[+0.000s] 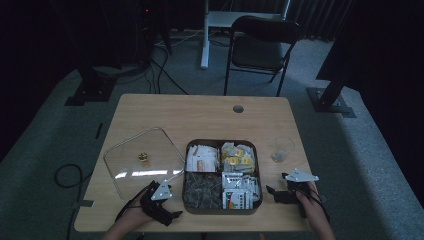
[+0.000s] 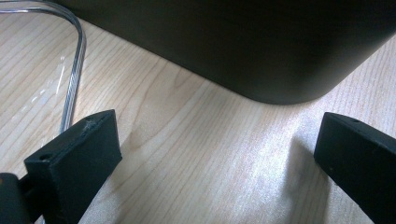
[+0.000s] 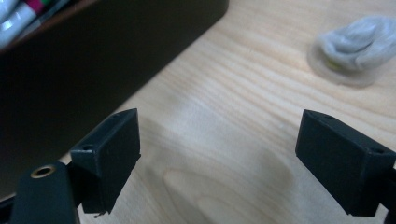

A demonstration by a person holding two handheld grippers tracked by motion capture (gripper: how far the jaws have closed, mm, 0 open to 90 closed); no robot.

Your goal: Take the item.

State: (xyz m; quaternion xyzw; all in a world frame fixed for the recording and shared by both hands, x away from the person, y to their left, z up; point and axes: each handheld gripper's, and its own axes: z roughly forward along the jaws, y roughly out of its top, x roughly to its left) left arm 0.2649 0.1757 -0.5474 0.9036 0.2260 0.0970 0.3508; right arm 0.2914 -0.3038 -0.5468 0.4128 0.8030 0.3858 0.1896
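Two grippers, both mine, rest low on the tabletop either side of the dark compartment tray. Left gripper sits off the tray's near-left corner, fingers spread wide, nothing between them. Right gripper sits just off the tray's right side, fingers also wide apart, empty. High view gives the tray contents: packets in four compartments, clear lid lying flat to the tray's left, small glass to its right. Left gripper view instead gets the tray's dark outer corner close up plus the lid's clear edge. Right gripper view catches the tray wall and the glass, blurred.
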